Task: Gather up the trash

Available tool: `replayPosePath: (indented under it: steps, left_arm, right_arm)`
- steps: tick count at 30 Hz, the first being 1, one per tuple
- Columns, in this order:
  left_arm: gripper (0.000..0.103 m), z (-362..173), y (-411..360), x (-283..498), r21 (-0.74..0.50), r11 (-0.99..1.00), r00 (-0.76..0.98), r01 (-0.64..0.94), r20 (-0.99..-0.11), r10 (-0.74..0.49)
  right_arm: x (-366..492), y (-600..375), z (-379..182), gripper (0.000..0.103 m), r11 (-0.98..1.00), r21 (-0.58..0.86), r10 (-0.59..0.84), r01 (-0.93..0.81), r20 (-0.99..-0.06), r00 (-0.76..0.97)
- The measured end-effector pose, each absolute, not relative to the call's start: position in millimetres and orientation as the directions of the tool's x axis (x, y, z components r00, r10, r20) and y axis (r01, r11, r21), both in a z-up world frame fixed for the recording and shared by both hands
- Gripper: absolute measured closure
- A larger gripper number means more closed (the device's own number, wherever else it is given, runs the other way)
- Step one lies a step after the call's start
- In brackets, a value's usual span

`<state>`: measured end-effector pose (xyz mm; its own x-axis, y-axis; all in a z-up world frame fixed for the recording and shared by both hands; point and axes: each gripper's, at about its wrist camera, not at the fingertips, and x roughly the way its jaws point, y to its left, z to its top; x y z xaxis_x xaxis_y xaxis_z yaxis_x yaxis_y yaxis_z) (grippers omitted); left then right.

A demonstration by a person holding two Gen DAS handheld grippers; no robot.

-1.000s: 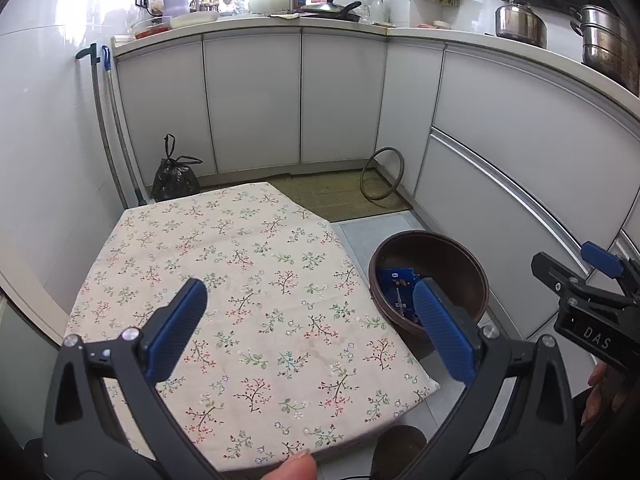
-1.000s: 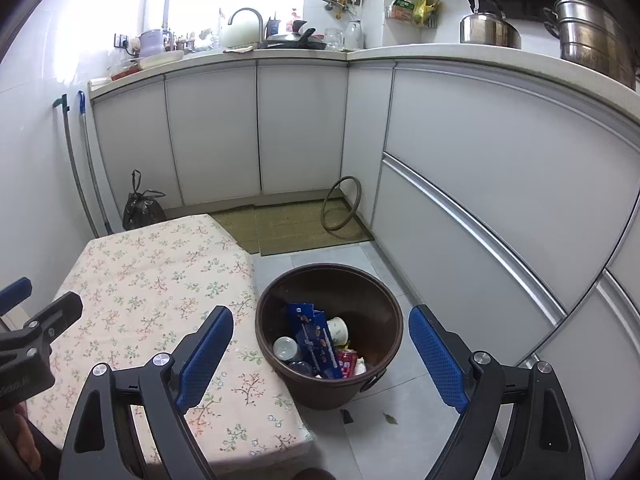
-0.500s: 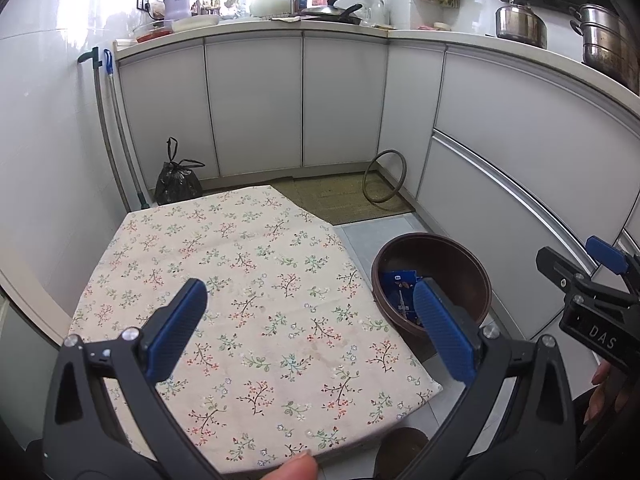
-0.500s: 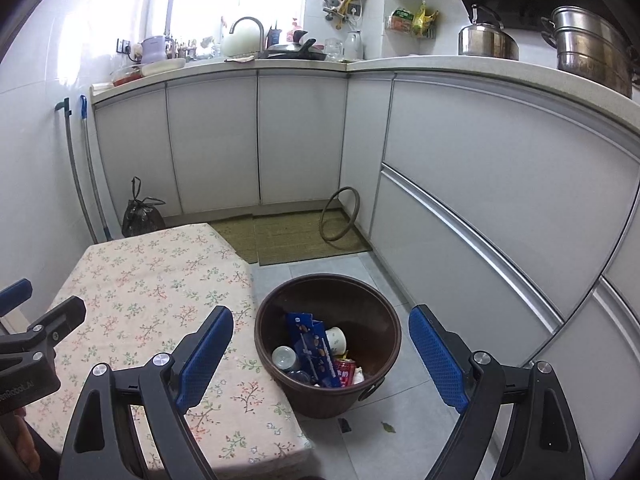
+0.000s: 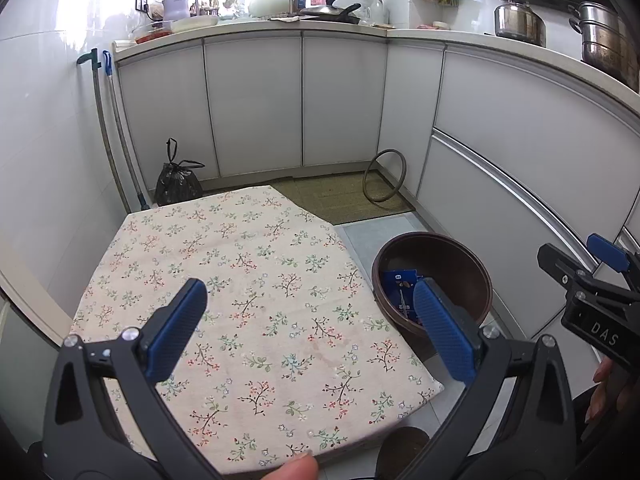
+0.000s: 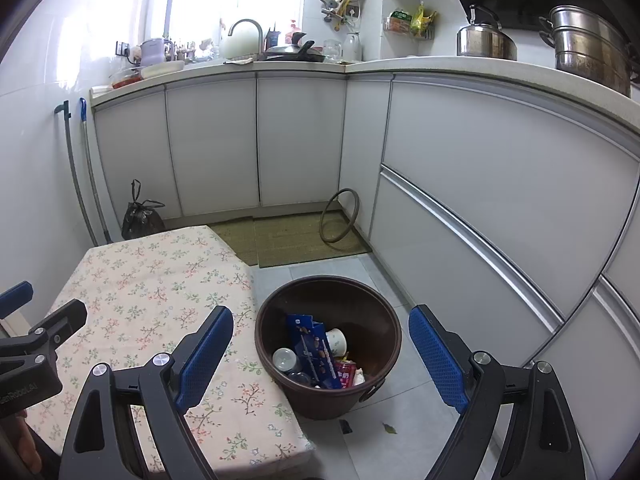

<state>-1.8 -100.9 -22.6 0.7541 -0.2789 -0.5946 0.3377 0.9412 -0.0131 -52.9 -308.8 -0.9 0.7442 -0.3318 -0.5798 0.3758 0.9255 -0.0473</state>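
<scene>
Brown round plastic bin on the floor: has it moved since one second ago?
No. The brown round plastic bin still stands beside the floral-cloth table's right edge.

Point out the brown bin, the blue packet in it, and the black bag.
brown bin (image 6: pixel 384 308), right wrist view, far inner wall.
blue packet (image 6: pixel 314 346), right wrist view, printed face.
black bag (image 5: pixel 178 184), left wrist view, bulging body.

Daylight pours in from the window (image 6: pixel 236 4) behind the sink, blowing it out to white and leaving a bright sheen on the left wall tiles (image 5: pixel 52 80). The room is evenly bright, with soft, faint shadows. Both views are sharp, with no motion blur. Fisheye distortion bends the counter edge (image 6: pixel 520 76) and the cabinets (image 5: pixel 520 152) into curves, and the corners fall off to black vignette.
</scene>
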Motion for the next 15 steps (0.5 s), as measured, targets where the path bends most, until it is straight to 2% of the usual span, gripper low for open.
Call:
replayPosePath:
  steps: [15]
  left_arm:
    - [0.0, -22.5, -100.0, -1.8, -0.012, 0.941, 0.748, 0.339, -0.603, -0.277]
  right_arm:
    - [-53.4, -310.7, -0.9, 0.012, 0.926, -0.045, -0.329, 0.375, -0.583, 0.742]
